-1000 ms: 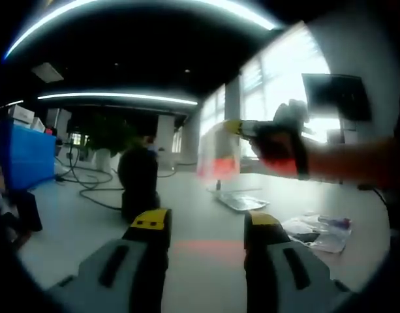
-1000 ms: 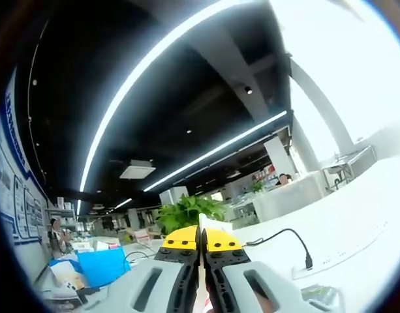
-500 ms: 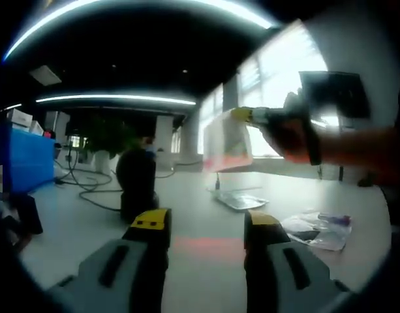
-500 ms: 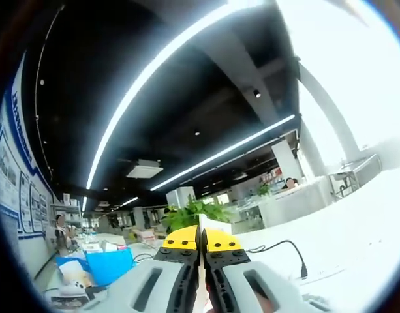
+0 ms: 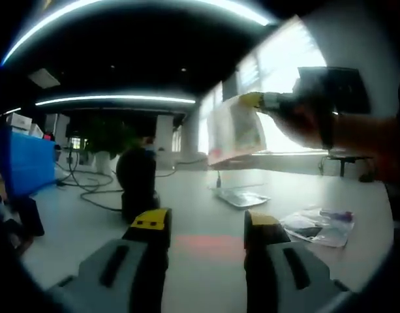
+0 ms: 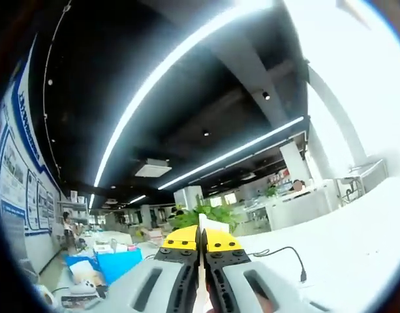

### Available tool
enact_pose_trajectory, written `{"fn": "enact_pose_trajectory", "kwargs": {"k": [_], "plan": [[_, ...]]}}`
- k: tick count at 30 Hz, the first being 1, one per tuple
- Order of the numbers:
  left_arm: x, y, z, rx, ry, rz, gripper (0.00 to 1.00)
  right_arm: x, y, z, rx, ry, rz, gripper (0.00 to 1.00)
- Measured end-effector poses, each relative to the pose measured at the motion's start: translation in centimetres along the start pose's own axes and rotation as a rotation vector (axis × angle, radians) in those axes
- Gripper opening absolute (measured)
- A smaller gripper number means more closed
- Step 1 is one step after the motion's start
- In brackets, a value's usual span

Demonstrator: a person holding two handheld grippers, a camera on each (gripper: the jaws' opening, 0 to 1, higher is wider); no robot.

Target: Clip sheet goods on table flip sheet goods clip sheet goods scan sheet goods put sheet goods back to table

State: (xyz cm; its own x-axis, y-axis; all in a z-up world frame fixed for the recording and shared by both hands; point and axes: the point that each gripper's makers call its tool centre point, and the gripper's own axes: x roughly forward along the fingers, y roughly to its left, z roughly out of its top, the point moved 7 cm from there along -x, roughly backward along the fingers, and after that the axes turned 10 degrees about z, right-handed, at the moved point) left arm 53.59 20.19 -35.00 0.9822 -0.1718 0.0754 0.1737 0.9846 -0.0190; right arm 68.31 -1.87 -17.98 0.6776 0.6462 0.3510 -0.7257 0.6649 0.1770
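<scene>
Left gripper view, right gripper jaws clenched on sheet goods hanging downward, left jaws released.

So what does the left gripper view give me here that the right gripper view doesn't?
Left gripper view: the left gripper open over the table, a black scanner, packets lying flat, and the right gripper holding the sheet up in the air.
Right gripper view: its tips shut on the sheet's thin edge, aimed at ceiling lights and a plant.
Both: the sheet, the blue box.
</scene>
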Motion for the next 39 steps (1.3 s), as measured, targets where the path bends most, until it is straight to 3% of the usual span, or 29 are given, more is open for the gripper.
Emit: {"fn": "enact_pose_trajectory", "kwargs": {"k": [21,30,39], "plan": [[-0.2,-0.2,0.0,0.024,0.0,-0.002,0.37,-2.5,-0.6,1.7,-0.108,0.055,0.075,0.0],[0.0,-0.3,-0.2,0.035,0.006,-0.007,0.37,-3.8,-0.7,1.5,-0.164,0.091,0.088,0.0],[0.1,-0.3,-0.2,0.041,0.011,-0.008,0.37,-5.2,-0.1,1.5,-0.241,0.125,0.147,0.0]]}}
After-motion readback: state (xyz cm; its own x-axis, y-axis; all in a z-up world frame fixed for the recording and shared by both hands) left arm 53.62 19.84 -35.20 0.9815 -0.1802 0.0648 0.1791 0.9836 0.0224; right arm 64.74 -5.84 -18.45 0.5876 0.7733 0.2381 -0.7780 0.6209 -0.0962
